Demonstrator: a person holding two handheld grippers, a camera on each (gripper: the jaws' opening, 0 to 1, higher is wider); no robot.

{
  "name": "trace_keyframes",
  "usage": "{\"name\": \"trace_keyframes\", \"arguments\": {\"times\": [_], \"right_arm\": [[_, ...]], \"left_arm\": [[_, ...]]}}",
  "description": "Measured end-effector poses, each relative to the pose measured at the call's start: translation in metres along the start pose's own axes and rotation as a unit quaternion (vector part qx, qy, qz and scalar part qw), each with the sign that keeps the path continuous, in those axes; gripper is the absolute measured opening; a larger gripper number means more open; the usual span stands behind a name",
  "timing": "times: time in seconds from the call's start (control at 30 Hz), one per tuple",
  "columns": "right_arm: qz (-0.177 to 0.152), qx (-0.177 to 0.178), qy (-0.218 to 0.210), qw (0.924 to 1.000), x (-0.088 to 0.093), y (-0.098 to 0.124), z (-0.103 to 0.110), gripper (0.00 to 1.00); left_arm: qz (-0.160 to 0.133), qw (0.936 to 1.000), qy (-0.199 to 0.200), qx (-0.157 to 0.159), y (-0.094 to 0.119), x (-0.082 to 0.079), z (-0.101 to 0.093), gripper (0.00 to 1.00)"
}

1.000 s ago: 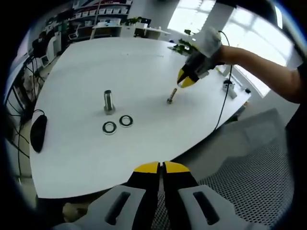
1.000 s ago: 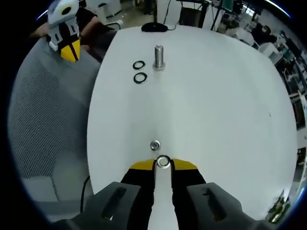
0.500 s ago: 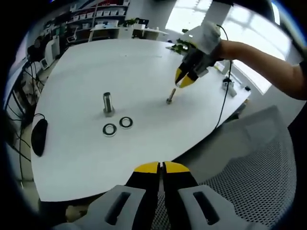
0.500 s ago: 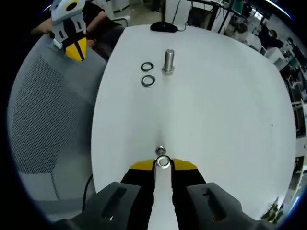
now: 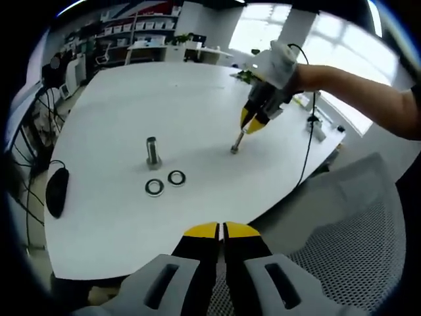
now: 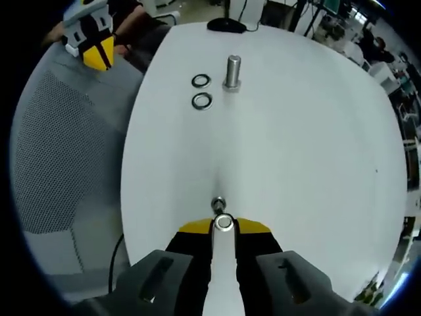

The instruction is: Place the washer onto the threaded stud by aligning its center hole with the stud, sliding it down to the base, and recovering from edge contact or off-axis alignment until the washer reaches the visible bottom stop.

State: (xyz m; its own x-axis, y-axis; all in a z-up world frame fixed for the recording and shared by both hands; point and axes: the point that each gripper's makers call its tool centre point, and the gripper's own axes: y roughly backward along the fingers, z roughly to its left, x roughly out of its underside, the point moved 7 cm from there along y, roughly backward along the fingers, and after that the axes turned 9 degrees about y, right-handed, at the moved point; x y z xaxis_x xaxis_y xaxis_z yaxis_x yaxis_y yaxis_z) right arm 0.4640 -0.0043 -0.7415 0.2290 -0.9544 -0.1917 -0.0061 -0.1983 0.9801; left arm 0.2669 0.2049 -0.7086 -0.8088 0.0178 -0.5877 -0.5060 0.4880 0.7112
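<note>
A small silver metal washer (image 6: 223, 222) is pinched between the yellow tips of the right gripper (image 6: 223, 227), held just above the top of a short threaded steel stud (image 6: 218, 203) standing on the round white table (image 6: 296, 131). The hole should be centred over the stud and kept level before lowering. The left gripper (image 5: 222, 230) is clenched on nothing off the table edge, well apart from two spare flat steel washers (image 5: 165, 182) beside a taller steel bolt (image 5: 153, 152).

White table (image 6: 296, 131), silver studs (image 6: 231, 71), yellow-tipped black claw (image 6: 223, 225), grey mesh-patterned chair (image 6: 52, 151)
</note>
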Motion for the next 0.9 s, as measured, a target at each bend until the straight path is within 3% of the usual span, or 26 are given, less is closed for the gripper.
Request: {"name": "trace_keyframes", "arguments": {"times": [0.9], "right_arm": [[-0.003, -0.008, 0.0, 1.0, 0.002, -0.013, -0.001, 0.13]], "left_arm": [[-0.003, 1.0, 0.004, -0.003, -0.002, -0.002, 0.0, 0.0]]}}
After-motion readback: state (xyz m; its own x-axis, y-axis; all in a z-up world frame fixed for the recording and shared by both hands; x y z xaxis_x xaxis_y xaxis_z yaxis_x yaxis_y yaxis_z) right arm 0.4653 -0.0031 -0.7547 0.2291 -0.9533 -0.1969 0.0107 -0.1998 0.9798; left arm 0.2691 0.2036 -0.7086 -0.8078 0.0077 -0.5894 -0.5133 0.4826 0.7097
